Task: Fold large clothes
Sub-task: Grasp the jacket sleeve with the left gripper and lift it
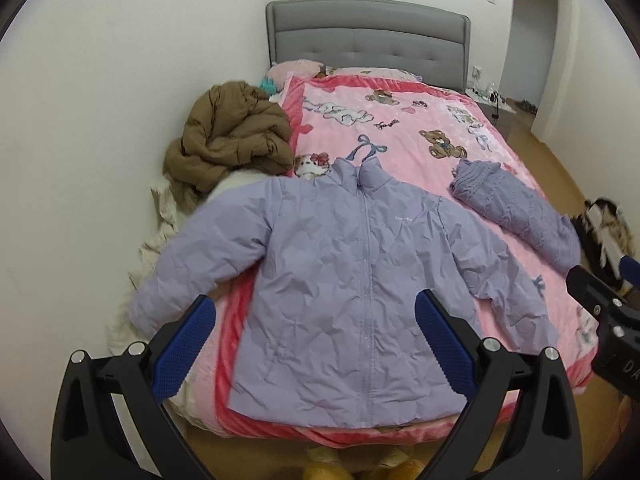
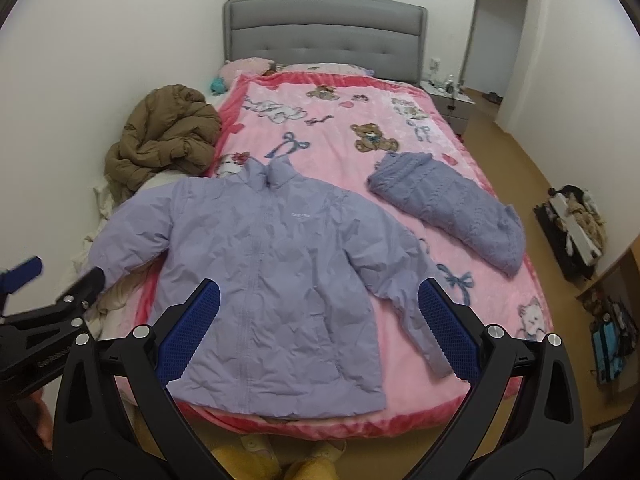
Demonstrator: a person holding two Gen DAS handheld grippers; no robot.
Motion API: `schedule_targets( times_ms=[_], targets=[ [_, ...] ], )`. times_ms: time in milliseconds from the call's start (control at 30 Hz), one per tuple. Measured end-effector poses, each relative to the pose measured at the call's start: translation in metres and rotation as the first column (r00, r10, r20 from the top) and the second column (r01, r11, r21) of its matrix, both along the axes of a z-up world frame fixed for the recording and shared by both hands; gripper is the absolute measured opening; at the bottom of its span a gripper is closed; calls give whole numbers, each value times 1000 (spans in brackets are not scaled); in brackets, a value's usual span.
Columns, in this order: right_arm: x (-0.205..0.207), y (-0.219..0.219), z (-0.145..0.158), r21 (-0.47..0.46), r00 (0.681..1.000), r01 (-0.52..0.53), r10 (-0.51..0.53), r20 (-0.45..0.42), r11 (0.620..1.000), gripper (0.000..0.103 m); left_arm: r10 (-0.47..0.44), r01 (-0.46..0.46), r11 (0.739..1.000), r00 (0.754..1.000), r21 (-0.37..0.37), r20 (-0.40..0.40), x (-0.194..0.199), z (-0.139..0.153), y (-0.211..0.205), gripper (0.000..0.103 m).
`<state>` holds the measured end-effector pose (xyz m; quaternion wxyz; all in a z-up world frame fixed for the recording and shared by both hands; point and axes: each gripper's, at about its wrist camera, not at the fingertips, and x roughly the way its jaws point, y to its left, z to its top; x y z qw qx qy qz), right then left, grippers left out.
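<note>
**1 garment folded, 1 spread flat, 1 heaped: the folding looks about a third done**

3 large garments show on the bed (image 2: 400,152), and from left to right they sit at different stages.

Far left, against the wall, a brown puffer coat (image 2: 164,132) lies in a crumpled heap, partly on pale bedding beside the pink blanket (image 1: 400,128). Nothing about it looks folded, so I judge it waits its turn.

Centre, the lilac jacket (image 1: 352,280) is spread face up and zipped, collar toward the grey headboard (image 1: 366,36), hem at the foot edge of the bed. Both sleeves lie out to the sides and angle down; the left one runs off the blanket onto the pale bedding. No fold is made in it yet, so sleeves and body all remain to do.

Right of it, well apart from the jacket's collar but near its sleeve, a lilac knitted garment (image 2: 452,216) lies as a compact bundle, which reads as already folded.

The left gripper (image 1: 316,344) hangs above the jacket's lower half with its blue fingers (image 1: 188,344) spread wide, holding nothing. The right gripper (image 2: 318,330) hovers over the jacket's right side and sleeve cuff, fingers likewise wide apart and empty
</note>
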<state>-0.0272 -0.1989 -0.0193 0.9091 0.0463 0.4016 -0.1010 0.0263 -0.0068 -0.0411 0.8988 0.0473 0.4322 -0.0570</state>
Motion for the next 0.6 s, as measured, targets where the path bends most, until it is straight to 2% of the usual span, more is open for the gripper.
schedule_targets(
  times_ms=[67,167,233,300,400,533,567,600],
  targets=[
    [6,3,-3,17,1000,-25,25,18,1000,95,41,-42,997,999,-64,-13,2,-7,17,98],
    [12,8,-13,84,987,-112,101,122,990,95,122,-115,975,992,-192,24,-1,-21,49,98],
    [20,14,-21,106,976,-168,151,154,980,95,243,-235,948,970,-216,12,1,-37,77,98],
    [37,26,-28,95,974,-198,185,129,976,95,321,-318,915,947,-249,-31,8,-53,103,98],
    [62,48,-37,103,974,-215,206,95,971,95,414,-416,829,906,-373,-88,22,-91,160,98],
    [98,84,-49,124,980,-191,182,77,974,95,542,-544,662,823,-515,-173,44,-156,238,98],
    [110,98,-54,112,982,-188,182,59,976,95,582,-585,597,787,-548,-205,52,-180,263,98],
    [119,112,-57,103,981,-192,189,38,976,95,597,-606,560,768,-565,-231,57,-194,277,98]
  ],
)
